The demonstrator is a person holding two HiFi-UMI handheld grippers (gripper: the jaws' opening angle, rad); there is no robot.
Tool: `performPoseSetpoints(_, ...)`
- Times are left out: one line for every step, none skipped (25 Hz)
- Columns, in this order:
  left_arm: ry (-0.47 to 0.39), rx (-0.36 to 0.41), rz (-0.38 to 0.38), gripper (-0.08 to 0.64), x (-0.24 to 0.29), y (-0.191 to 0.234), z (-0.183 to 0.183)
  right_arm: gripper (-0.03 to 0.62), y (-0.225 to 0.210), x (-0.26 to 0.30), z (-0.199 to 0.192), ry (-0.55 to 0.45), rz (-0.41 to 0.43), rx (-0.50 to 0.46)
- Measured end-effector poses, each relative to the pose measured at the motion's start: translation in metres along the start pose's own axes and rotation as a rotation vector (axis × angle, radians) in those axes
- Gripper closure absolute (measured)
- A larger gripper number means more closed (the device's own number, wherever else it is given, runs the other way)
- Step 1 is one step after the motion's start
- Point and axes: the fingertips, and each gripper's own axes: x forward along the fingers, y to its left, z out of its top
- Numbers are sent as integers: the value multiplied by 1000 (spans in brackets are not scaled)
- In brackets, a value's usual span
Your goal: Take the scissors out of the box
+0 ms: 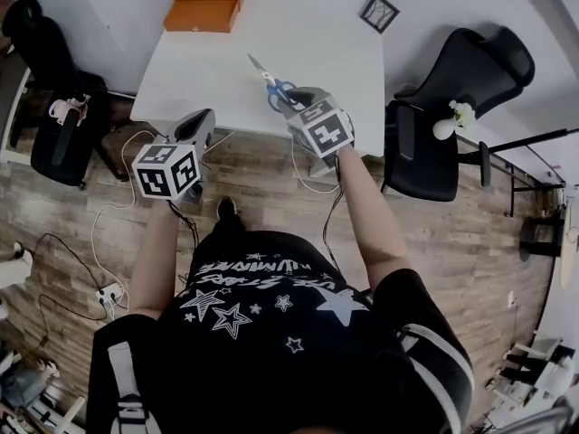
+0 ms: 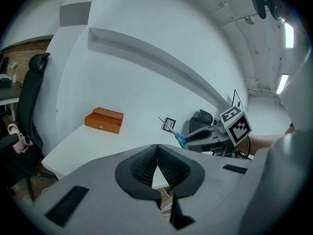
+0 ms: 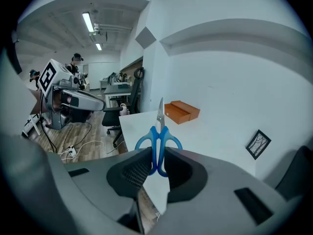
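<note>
- Clamps blue-handled steel scissors (image 3: 159, 140) in right gripper (image 3: 157, 161), over white table (image 1: 308, 43) near its front edge, well apart from orange wooden box (image 1: 206, 4).
- Holds left gripper (image 2: 157, 153) closed, empty.
- Risks swivel or drop: narrow pinch on loops.

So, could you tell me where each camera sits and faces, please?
Head view: on the person's head, facing down at table, torso, arms, left hand-held gripper, right hand-held gripper.
Left gripper view: on the left one, facing the orange box; shut jaws.
Right gripper view: on the right one, facing the box; jaws gripping scissors.
Both share the box.
</note>
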Motion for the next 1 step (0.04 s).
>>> performPoseSetpoints(0,1,1,541,-4,-7,-3,492,3,-7,-5,-2,-1,2)
